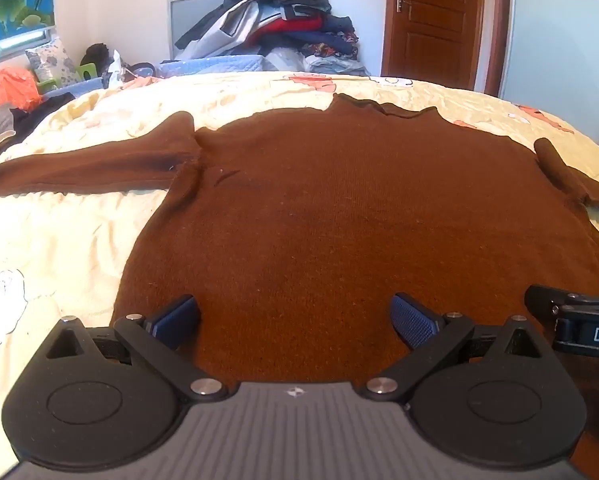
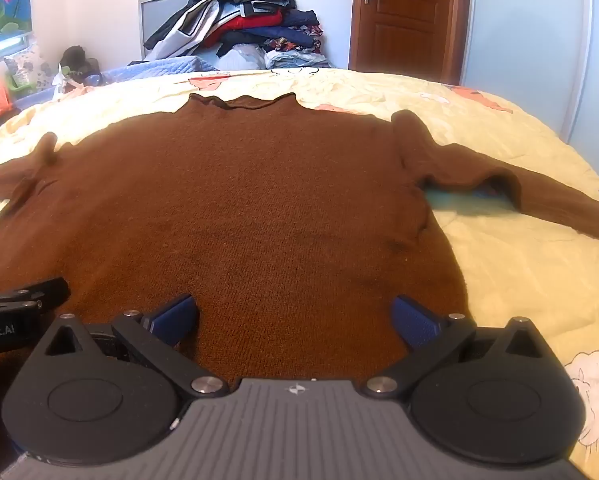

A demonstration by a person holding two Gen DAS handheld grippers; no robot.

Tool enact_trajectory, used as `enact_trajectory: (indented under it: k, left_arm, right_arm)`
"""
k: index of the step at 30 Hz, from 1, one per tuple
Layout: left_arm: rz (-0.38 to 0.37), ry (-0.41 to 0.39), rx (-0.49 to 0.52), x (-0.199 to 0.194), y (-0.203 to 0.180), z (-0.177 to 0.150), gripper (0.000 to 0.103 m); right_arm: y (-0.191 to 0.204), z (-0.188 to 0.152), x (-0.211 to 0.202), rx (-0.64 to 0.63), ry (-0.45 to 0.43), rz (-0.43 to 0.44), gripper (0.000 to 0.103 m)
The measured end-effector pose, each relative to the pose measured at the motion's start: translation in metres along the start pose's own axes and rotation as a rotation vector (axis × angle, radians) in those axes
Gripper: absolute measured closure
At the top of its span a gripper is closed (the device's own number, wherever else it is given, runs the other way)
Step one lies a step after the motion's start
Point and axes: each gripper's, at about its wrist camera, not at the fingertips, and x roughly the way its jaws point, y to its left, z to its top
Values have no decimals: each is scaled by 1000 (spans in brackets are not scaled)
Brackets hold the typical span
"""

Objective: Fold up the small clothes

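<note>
Brown sweater (image 1: 319,208) is knit cloth, matt, fine rough rib, a bit fuzzy. Bedcover (image 1: 79,240) under it is thin cloth w/ soft creases, matt, pale yellow print. Left gripper (image 1: 295,320) and right gripper (image 2: 293,320): black matt plastic arms, small shiny metal pins, blue fingers (image 1: 413,320) w/ dotted grip texture, probably rubber. Grey ribbed plastic body. Door (image 2: 403,12) is glossy varnished wood, metal handle. Clothes pile (image 2: 243,20) is mixed cloth
</note>
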Motion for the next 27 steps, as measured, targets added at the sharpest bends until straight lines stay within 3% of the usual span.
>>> enact_trajectory:
  k: [25, 27]
  left_arm:
    - [-12, -18, -3, -4, -12, -1, 0]
    - [-17, -18, -3, -3, 1, -3, 0]
  right_arm:
    - [1, -1, 0, 2, -1, -1, 0]
    - [0, -1, 0, 2, -2, 0, 0]
